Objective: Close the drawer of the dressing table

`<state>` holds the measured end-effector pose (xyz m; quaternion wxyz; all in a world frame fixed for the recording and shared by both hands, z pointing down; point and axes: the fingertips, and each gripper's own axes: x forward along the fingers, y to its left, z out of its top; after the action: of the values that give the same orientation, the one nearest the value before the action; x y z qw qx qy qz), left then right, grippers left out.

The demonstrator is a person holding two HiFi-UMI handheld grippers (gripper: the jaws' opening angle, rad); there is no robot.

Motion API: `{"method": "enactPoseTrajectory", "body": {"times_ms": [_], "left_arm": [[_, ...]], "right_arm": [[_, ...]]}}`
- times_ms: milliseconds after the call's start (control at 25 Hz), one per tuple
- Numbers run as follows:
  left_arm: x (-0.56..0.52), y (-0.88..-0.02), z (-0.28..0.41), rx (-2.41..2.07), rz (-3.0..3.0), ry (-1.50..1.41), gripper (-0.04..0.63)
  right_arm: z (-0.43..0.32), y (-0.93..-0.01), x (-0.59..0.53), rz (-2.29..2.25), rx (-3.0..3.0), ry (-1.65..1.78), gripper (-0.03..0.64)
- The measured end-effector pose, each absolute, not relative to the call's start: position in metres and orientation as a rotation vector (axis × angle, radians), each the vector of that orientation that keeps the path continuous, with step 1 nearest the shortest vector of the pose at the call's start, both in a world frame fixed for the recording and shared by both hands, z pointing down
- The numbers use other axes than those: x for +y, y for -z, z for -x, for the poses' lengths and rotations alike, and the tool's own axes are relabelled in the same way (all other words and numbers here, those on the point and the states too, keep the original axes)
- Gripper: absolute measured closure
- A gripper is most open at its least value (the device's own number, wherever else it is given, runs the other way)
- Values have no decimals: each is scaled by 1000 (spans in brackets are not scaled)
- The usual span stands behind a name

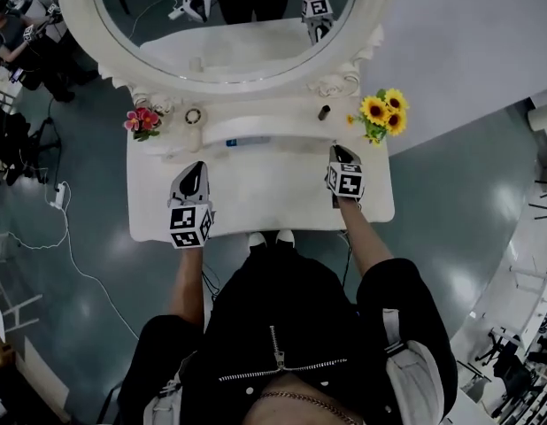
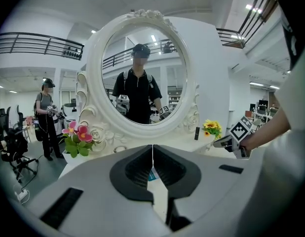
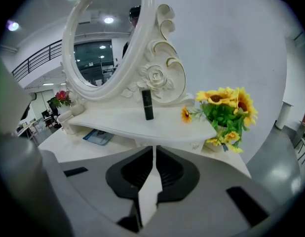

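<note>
The white dressing table (image 1: 256, 204) stands right in front of me, with its oval mirror (image 1: 225, 25) at the back. No drawer front shows in any view; from above, the tabletop's near edge covers it. My left gripper (image 1: 198, 168) (image 2: 152, 147) hovers over the left half of the tabletop, jaws shut with nothing between them. My right gripper (image 1: 342, 151) (image 3: 153, 148) is over the right half, near the raised shelf (image 3: 142, 125). Its jaws meet at the tips and hold nothing. It also shows in the left gripper view, as the right gripper (image 2: 222, 141).
On the shelf are pink flowers (image 1: 142, 119), a small round ring (image 1: 194, 115), a dark tube (image 1: 324, 112) (image 3: 148, 104) and sunflowers (image 1: 384, 113) (image 3: 225, 113). A blue card (image 1: 247, 141) lies below the shelf. My shoes (image 1: 271, 237) touch the table's front edge. People stand at the far left.
</note>
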<state>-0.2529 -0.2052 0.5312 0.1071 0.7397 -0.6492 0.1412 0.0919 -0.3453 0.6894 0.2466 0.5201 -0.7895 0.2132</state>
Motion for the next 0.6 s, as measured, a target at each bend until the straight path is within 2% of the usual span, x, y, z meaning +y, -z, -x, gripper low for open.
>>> {"method": "enactPoseTrajectory", "body": {"times_ms": [120,600], "left_arm": [[-209,-524,249,-1905,-2210,-393,573],[-219,-486,246,-1919,-2326,-319,573]], "right_arm": [[-80,-658,-342,-1423,-2218,-526,609],[-6,-521,-314,-1371,-2537,-232,612]]}}
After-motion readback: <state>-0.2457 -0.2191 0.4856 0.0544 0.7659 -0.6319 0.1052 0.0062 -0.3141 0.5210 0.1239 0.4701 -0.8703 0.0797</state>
